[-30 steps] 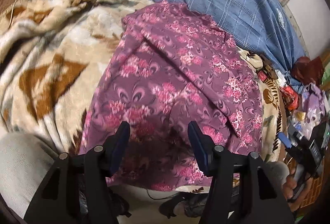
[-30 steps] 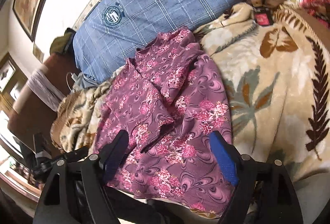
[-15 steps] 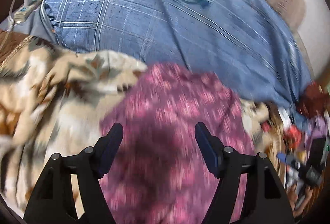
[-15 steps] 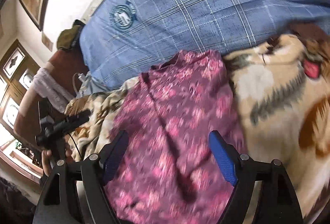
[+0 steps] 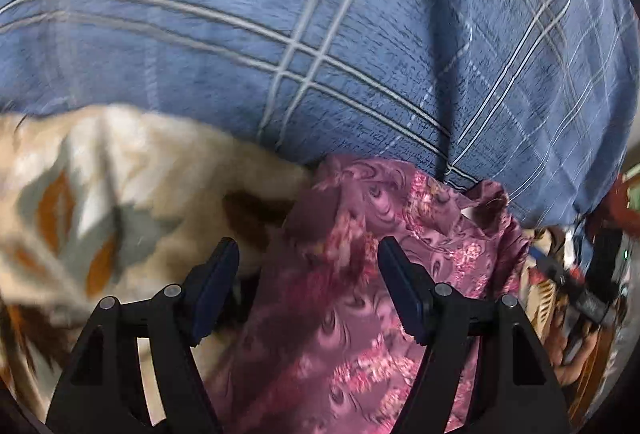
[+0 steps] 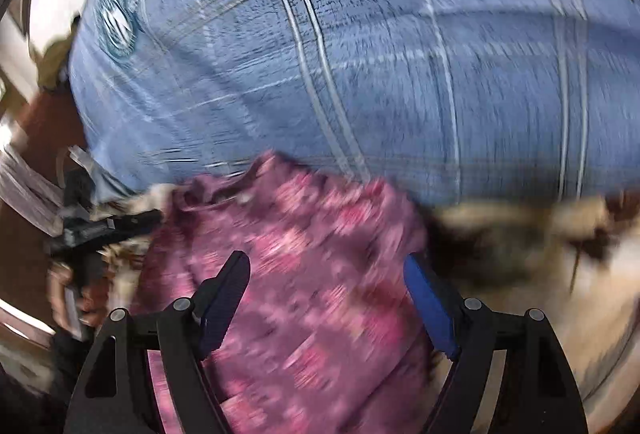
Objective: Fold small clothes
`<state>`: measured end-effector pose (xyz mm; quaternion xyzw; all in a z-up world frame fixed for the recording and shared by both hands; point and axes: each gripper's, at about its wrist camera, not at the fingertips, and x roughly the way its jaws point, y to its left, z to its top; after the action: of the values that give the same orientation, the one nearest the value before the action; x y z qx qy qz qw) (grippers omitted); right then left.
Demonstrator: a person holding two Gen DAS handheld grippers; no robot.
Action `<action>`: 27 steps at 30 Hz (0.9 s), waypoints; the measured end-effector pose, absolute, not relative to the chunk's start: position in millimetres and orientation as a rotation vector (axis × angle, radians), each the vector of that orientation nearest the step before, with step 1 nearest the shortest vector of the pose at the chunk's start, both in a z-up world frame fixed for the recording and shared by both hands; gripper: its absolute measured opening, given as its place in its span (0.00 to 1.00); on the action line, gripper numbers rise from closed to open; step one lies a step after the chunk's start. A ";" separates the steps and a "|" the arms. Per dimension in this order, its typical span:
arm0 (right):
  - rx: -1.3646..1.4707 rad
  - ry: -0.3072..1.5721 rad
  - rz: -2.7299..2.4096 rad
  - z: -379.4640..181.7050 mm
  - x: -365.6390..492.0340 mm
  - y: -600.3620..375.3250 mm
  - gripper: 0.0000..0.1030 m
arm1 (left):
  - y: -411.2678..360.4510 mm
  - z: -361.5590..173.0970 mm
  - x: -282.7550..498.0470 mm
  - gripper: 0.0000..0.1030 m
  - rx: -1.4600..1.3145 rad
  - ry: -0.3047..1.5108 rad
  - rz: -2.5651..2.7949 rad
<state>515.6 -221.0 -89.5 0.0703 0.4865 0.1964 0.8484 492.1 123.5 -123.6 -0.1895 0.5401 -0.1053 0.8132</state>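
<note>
The left gripper (image 5: 308, 288) hangs with its jaws wide apart and nothing between them. Just ahead and below lies the purple floral garment (image 5: 360, 274), rumpled, its far edge reaching the blue plaid cover (image 5: 280, 34) that fills the upper view. Left of the gripper spreads a cream blanket (image 5: 100, 186) with brown and grey shapes, touching the garment's left side. Far right, partly blurred, the other gripper (image 5: 592, 298) shows at the frame's edge.
</note>
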 end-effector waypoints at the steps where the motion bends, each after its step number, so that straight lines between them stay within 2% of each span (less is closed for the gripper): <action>1: 0.140 1.035 0.405 -93.1 521.0 -220.9 0.78 | 121.0 -121.8 494.9 0.70 -0.389 1.140 -0.232; 3: 0.168 1.081 0.399 -104.6 532.6 -223.3 0.76 | 115.6 -118.3 501.0 0.70 -0.356 1.110 -0.231; 5: 0.169 1.083 0.366 -112.0 540.9 -224.1 0.64 | 105.6 -128.9 513.7 0.70 -0.302 1.146 -0.242; 6: 0.145 1.086 0.354 -114.4 543.5 -222.3 0.55 | 102.3 -136.2 519.2 0.68 -0.294 1.176 -0.239; 7: 0.129 1.091 0.342 -116.4 545.4 -221.3 0.43 | 101.8 -146.1 522.0 0.62 -0.319 1.204 -0.215; 8: 0.123 1.112 0.342 -119.6 546.7 -221.2 0.38 | 101.2 -150.2 521.7 0.59 -0.332 1.213 -0.206; 9: 0.125 1.130 0.355 -121.7 546.4 -221.7 0.18 | 99.8 -152.0 520.3 0.47 -0.334 1.218 -0.208; 10: 0.121 1.142 0.356 -122.5 544.7 -223.5 0.07 | 98.7 -150.4 517.3 0.21 -0.320 1.208 -0.210; 11: 0.114 1.125 0.335 -119.7 540.3 -229.3 0.07 | 98.8 -146.4 513.5 0.13 -0.295 1.197 -0.203; 14: 0.180 1.095 0.387 -105.2 523.2 -246.2 0.06 | 110.3 -128.5 499.9 0.06 -0.352 1.145 -0.249; 19: 0.270 1.000 0.449 -63.0 467.7 -275.5 0.06 | 140.8 -71.7 439.4 0.06 -0.503 1.019 -0.330; 27: 0.269 0.867 0.518 -2.2 311.6 -296.3 0.06 | 144.3 3.6 292.0 0.06 -0.501 0.843 -0.406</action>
<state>311.6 -296.3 -2.2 0.1282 0.4142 0.2474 0.8665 292.0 144.3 3.6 -0.2387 0.4018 -0.1935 0.8626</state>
